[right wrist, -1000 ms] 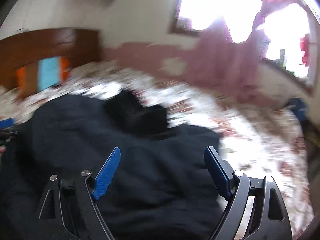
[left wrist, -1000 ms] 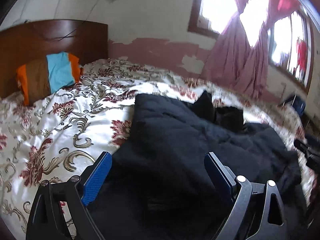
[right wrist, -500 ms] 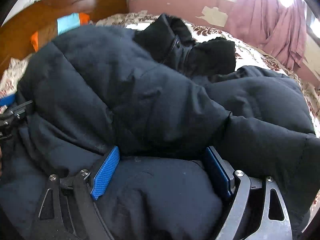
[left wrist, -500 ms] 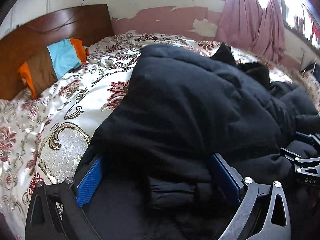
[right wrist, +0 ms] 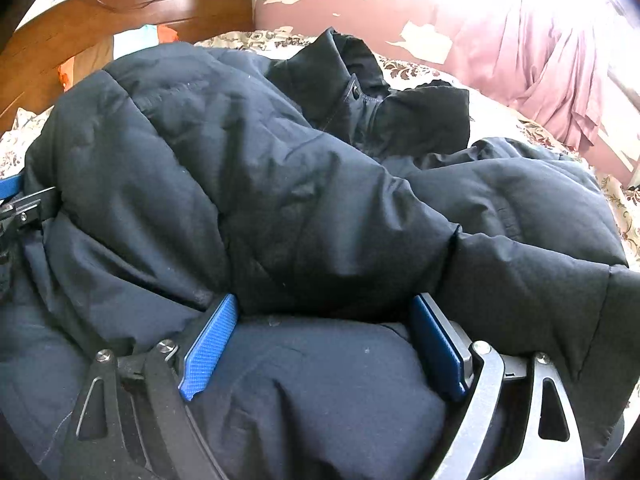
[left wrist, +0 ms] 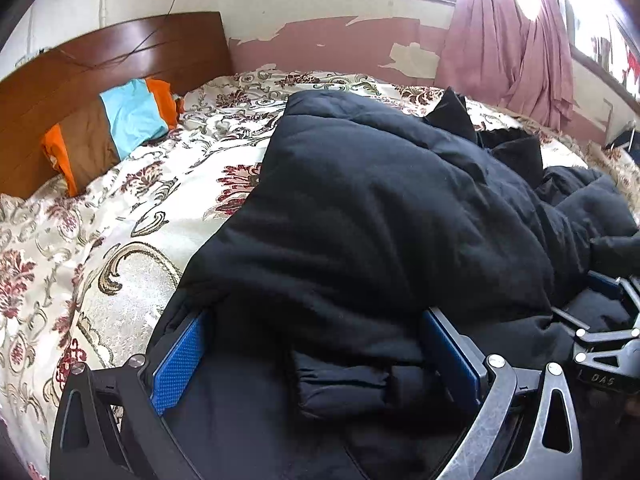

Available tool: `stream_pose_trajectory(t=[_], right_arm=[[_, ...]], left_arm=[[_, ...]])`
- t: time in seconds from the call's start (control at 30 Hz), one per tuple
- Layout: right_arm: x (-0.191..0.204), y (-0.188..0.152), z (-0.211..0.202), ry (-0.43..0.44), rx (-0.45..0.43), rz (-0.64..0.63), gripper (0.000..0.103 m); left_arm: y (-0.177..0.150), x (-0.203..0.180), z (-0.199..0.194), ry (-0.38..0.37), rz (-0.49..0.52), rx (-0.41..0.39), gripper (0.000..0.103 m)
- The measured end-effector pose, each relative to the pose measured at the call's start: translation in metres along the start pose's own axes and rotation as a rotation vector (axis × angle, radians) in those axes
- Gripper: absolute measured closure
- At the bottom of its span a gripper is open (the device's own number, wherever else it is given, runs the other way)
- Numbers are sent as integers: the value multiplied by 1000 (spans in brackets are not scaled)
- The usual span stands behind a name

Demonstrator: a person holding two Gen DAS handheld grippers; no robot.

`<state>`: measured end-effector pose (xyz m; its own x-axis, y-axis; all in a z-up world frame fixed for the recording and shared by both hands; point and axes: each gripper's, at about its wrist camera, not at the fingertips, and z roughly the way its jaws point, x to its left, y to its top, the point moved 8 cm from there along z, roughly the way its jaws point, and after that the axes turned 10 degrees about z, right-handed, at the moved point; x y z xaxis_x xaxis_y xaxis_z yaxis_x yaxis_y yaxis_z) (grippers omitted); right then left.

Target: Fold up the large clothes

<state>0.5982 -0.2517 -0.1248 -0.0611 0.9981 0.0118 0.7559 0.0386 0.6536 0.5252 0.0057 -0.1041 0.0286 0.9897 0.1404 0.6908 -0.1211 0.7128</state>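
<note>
On the bed, both grippers, left and right, rest on the jacket, jaws spread wide, the left's just opened further, padding bulging between; pillow at ten o'clock.

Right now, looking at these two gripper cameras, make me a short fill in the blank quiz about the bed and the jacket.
1. The puffy jacket heaped on the bed is ____ in colour.
2. The bedspread has a ____ pattern in red and gold.
3. Leaning against the wooden headboard is a pillow striped orange, brown and ____.
4. The curtain by the window is ____.

Missing words: black; floral; light blue; pink
</note>
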Motion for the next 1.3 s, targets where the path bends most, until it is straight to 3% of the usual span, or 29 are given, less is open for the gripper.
stream_pose_trajectory(t=[0.13, 0.37, 0.6, 0.8, 0.93, 1.07, 1.13, 1.3], right_arm=[[-2, 4, 1, 25, 35, 9, 17], [-18, 19, -40, 177, 47, 97, 16], [-48, 36, -60, 93, 3, 35, 13], [-91, 60, -68, 134, -25, 264, 13], [-119, 84, -64, 106, -59, 376, 11], [-139, 111, -43, 61, -73, 445, 11], [-147, 125, -29, 31, -73, 492, 11], [-153, 164, 16, 101, -86, 635, 11]], left_arm=[[5, 2, -7, -43, -39, -25, 0], [13, 4, -20, -70, -48, -59, 0], [20, -10, -42, -115, 0, -130, 0], [23, -27, -47, -208, 11, -114, 0], [62, -46, -47, -190, 124, -111, 0], [111, -67, -31, -254, 174, -133, 0], [135, -79, -16, -245, 221, -136, 0], [186, -91, 27, -111, 255, -160, 0]])
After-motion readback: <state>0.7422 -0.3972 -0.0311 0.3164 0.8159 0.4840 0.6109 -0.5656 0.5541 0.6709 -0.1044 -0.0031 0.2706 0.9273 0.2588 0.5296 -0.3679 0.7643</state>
